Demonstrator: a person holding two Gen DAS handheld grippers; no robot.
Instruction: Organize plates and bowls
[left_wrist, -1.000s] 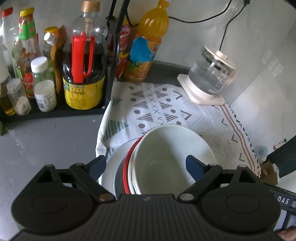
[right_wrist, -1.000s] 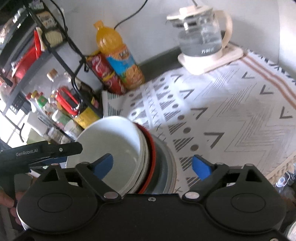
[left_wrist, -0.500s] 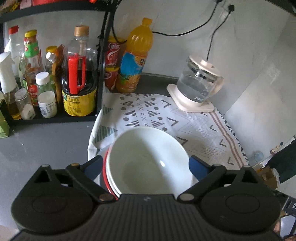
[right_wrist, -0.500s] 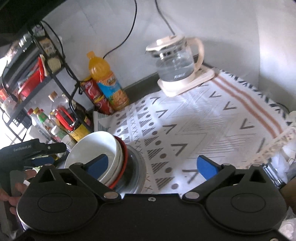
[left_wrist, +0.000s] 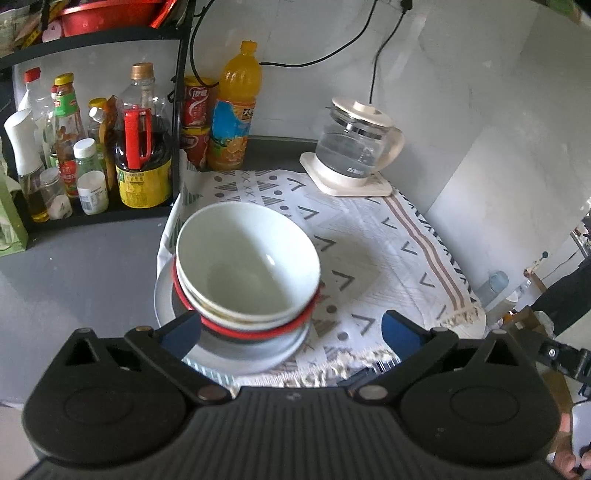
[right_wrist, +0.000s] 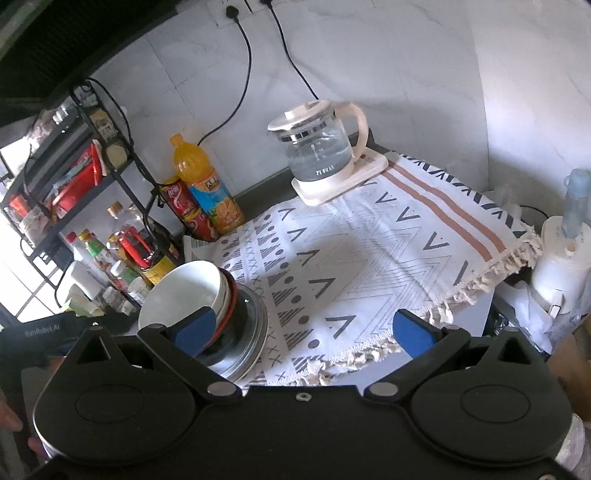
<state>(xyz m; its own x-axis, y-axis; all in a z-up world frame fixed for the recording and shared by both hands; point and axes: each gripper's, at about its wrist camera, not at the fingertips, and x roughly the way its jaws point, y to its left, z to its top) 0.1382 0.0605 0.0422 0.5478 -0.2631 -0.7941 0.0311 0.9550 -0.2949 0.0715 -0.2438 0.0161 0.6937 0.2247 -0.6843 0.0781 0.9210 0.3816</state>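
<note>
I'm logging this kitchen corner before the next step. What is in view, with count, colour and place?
bowls: at least two, white, nested on top of the stack
red-rimmed dish: one, under the bowls
plate: one, pale grey, bottom of the stack, at the cloth's left edge
cloth: one, white with a grey pattern, on the counter
glass kettle: one, clear and cream, back of the cloth
orange drink bottle: one, by the wall
red cans: two, stacked beside it
condiment bottles: several, on the black rack, left
left claw: open, empty
right claw: open, empty
</note>
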